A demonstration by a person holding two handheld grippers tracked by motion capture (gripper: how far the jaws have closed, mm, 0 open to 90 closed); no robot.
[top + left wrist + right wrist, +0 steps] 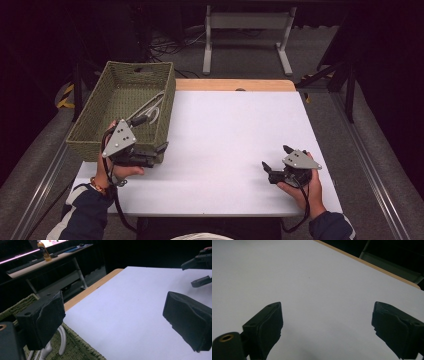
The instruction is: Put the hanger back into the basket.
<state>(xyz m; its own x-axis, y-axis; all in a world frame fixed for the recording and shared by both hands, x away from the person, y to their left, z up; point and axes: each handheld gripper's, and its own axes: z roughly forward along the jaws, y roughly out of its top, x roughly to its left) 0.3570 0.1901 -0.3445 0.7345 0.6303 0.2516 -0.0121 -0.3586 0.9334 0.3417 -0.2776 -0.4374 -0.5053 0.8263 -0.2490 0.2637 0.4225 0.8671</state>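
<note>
Two hand-held grippers are held with jaws apart and empty: the left hand-held gripper [150, 156] at the woven basket's [90, 135] near corner, the right hand-held gripper [276, 161] low over the bare tabletop [230, 130]. White hangers [152, 107] lie inside the basket, probably awaiting retrieval.
</note>
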